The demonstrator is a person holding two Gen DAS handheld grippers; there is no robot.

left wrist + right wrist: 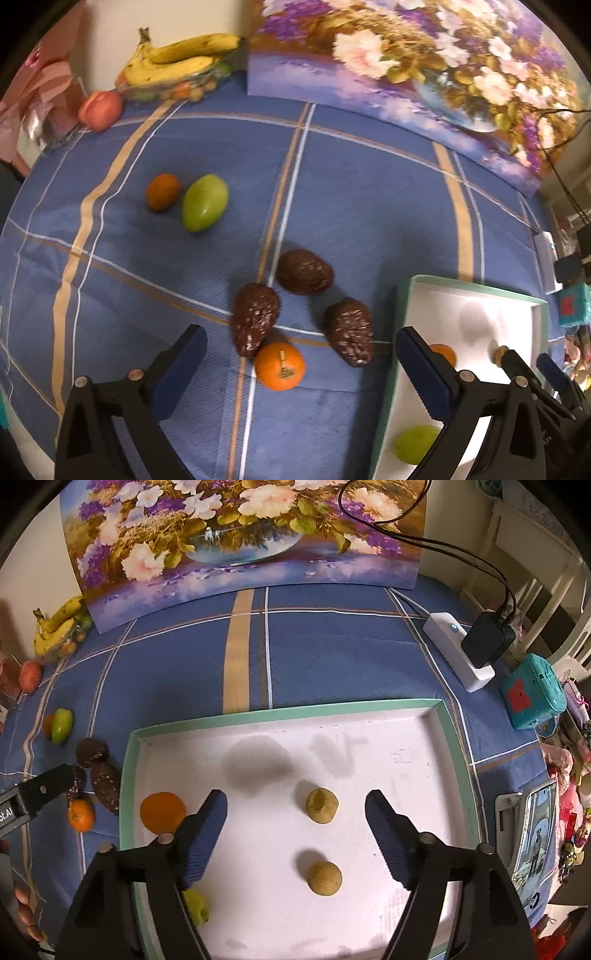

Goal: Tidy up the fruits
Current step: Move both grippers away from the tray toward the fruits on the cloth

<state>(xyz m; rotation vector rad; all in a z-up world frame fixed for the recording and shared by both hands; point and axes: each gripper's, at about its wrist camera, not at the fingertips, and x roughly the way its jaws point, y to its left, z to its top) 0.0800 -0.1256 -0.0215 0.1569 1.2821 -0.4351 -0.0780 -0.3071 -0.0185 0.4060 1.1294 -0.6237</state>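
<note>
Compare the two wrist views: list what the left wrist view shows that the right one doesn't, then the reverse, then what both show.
Only the left wrist view: the open left tongs head-on, above the loose orange, and all three dark brown fruits unobstructed.

Only the right wrist view: two round tan fruits in the tray, between the open right tongs, nothing gripped; also the white power strip.

Both: the white tray, the orange in the tray, the bananas, the flower painting and the blue checked cloth.
</note>
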